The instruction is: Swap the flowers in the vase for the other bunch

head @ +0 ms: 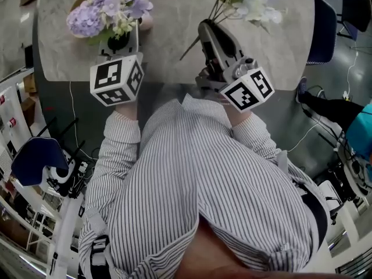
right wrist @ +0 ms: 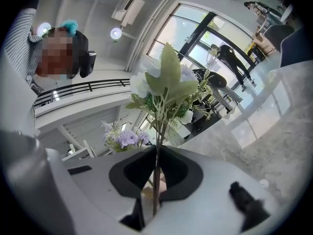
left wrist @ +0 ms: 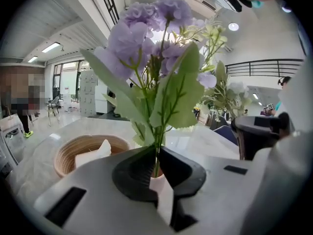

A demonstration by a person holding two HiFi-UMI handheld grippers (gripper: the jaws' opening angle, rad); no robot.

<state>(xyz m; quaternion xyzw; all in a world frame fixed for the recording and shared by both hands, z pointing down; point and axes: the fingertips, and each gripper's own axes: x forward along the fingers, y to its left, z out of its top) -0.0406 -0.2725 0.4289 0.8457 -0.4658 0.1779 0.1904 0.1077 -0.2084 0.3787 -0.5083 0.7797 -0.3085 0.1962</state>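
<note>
The left gripper (left wrist: 156,156) was clamped low on the thin stems of the purple bunch (left wrist: 149,35). Just beside it stood a pinkish vessel (head: 146,21), probably the vase. The right gripper (right wrist: 156,155) pinched the stems of the white-and-green bunch (right wrist: 165,89) above the marble table (head: 174,51). Both bunches looked light, top-heavy and springy-stemmed. Gripping the gathered stems below the leaves seemed safest.
</note>
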